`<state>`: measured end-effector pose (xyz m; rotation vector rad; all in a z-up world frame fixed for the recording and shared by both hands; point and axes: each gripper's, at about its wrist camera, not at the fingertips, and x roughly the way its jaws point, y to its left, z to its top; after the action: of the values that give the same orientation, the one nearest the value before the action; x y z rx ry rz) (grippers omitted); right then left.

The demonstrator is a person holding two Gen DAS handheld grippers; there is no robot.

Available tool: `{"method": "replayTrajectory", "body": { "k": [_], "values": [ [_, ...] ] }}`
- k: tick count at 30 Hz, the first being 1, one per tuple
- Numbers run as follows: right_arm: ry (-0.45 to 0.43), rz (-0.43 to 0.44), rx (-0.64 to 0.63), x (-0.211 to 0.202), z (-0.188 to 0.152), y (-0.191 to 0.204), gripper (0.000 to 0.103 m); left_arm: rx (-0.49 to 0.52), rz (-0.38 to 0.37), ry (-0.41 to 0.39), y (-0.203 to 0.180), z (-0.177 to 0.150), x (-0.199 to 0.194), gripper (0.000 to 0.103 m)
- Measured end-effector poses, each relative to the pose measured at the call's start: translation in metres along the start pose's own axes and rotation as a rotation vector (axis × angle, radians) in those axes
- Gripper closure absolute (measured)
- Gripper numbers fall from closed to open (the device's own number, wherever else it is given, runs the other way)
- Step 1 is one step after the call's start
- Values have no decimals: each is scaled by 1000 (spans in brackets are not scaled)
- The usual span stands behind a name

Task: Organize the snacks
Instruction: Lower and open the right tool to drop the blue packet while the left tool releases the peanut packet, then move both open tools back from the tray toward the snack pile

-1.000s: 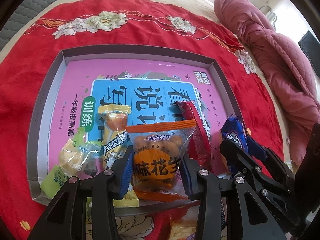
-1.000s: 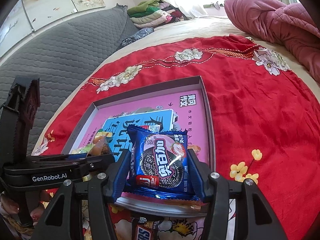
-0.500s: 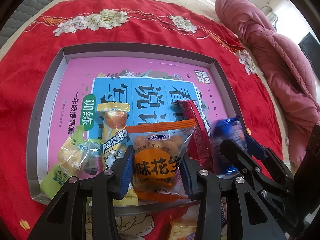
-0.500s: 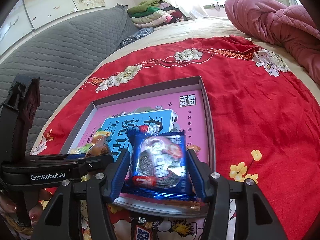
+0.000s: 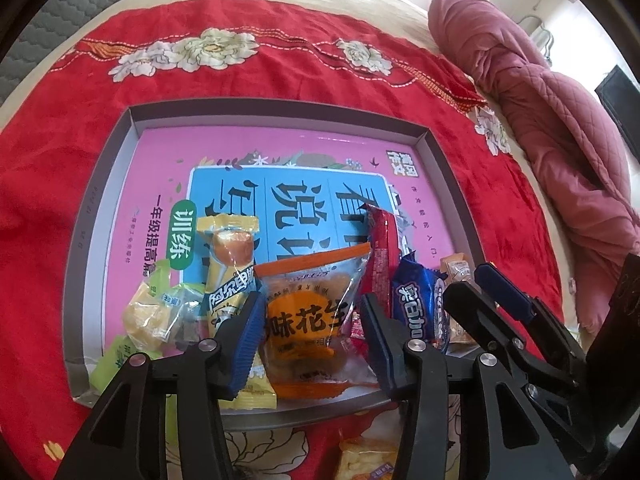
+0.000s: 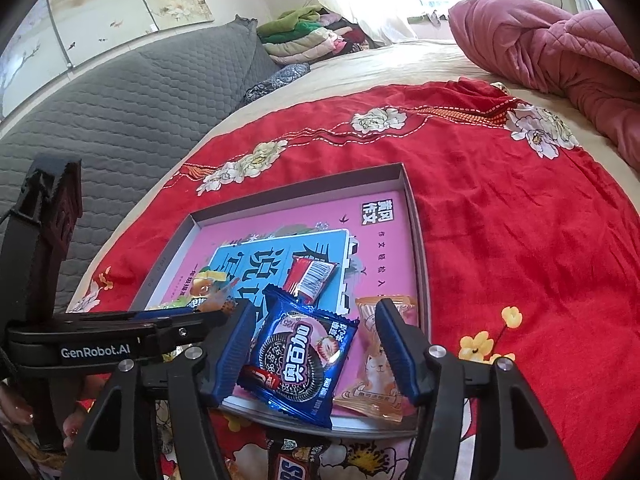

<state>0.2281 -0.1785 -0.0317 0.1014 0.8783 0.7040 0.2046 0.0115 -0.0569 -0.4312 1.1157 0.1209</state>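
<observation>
Left wrist view: the left gripper (image 5: 312, 338) is clenched on the orange peanut packet (image 5: 310, 320) at the near edge of the grey tray (image 5: 92, 216), and right wrist view: the right gripper (image 6: 316, 354) stands released, its jaws spread around the blue cookie packet (image 6: 302, 356) lying at the tray's (image 6: 418, 236) near edge.

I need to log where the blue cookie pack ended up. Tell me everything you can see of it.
The blue cookie pack is a glossy foil wrapper with crimped ends, printed with a dark sandwich cookie, a strawberry and white characters. It lies flat, face up, at the near edge of the grey tray, its lower end overhanging the rim. The right gripper stands open around it, pads apart from it. An orange cat-print packet lies beside it.
</observation>
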Motion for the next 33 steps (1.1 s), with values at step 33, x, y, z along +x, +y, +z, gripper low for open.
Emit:
{"method": "replayTrajectory", "body": {
  "k": [33],
  "values": [
    [-68,1,-17,-15,6,3,26,-8,-23,-92,0,4,-44,41]
  ]
}}
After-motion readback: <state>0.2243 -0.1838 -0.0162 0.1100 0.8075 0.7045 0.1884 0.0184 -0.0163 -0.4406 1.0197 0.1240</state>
